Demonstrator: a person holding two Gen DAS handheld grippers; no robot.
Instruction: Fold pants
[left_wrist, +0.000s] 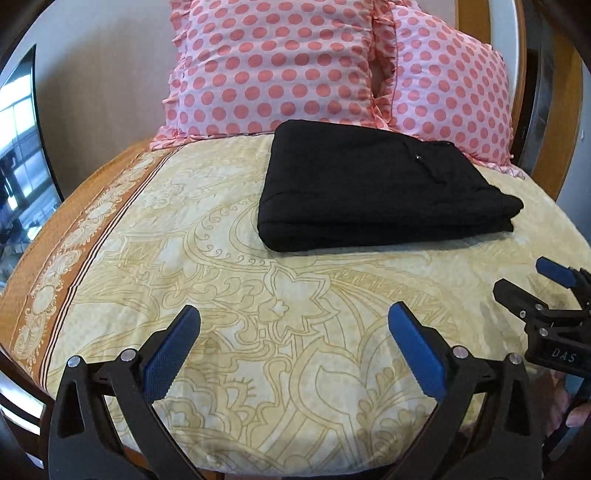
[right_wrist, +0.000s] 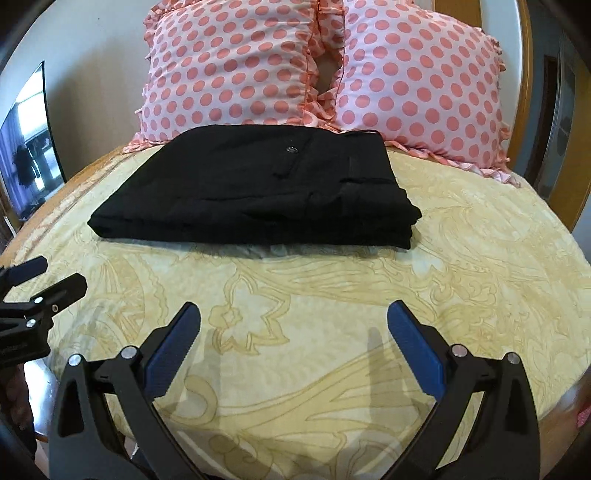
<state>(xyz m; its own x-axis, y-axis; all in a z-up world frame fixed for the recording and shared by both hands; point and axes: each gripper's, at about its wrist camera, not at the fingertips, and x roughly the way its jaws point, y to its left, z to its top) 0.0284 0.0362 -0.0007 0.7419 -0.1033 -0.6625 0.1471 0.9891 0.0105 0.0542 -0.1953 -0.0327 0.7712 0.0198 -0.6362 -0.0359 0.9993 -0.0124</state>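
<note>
I held my left tool (left_wrist: 293, 323) and my right tool (right_wrist: 293, 321) low over the near part of the bed (right_wrist: 332, 295), jaws of each spread wide and gripping nothing, both well short of the pants (right_wrist: 255, 192). The pants lay as a compact black stack just in front of the two dotted pillows (left_wrist: 273, 66). Judging the folding done, though the far edge was hard to read, I thought it best to stay clear and not disturb the layers.
</note>
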